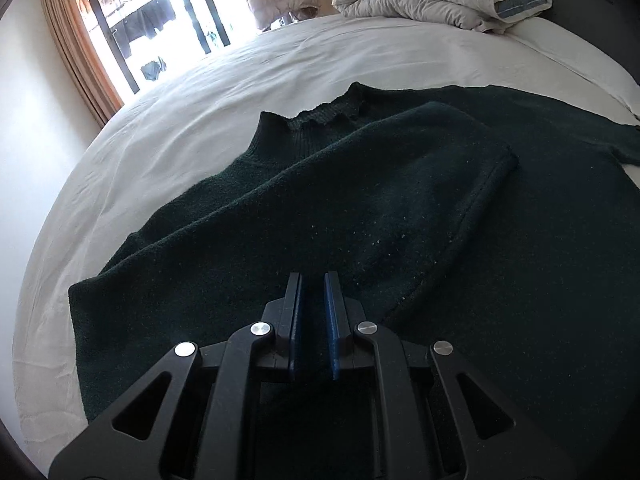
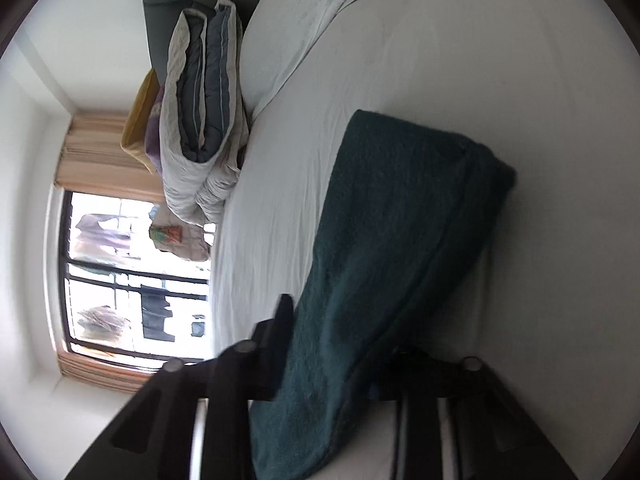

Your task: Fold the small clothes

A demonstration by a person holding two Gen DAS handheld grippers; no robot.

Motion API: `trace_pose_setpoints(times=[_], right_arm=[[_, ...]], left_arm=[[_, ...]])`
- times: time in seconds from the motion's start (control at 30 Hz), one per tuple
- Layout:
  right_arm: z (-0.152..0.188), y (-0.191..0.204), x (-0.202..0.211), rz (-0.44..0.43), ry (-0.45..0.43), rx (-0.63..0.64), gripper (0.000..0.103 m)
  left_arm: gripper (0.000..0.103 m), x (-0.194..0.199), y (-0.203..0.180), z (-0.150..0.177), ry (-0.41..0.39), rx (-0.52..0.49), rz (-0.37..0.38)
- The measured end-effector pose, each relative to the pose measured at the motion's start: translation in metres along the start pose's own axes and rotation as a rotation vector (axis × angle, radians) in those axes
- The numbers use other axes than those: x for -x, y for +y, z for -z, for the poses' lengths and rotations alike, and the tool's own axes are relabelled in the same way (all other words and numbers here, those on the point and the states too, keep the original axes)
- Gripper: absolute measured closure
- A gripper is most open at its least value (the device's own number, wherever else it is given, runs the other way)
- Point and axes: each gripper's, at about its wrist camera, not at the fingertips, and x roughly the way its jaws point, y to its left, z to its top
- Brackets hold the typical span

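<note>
Left wrist view. Dark green sweater (image 1: pixel 360 208) spread on the white bed (image 1: pixel 240 80), one sleeve (image 1: pixel 340 168) folded across the chest. Left claw (image 1: pixel 314 320) pressed nearly together, empty, over the lower body. Judgement: keep it low to steady the cloth while the other sleeve comes over.

Right wrist view. Right claw (image 2: pixel 340 364) pinching the sweater's other sleeve (image 2: pixel 392 240), which rises between the jaws, cuff end draped beyond. Judgement: carry across flat, without twist.
</note>
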Motion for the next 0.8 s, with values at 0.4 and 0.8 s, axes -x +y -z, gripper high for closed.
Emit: trace_pose_setpoints(times=[0.4, 0.8], right_arm=[[0.091, 0.152, -0.034, -0.019, 0.047, 0.448, 0.090], [0.459, 0.252, -0.052, -0.156, 0.361, 1.516, 0.091]], left_arm=[[0.083, 0.009, 0.078, 0.014, -0.071, 0.485, 0.349], [0.026, 0.002, 0.150, 0.007, -0.071, 0.858, 0.789]])
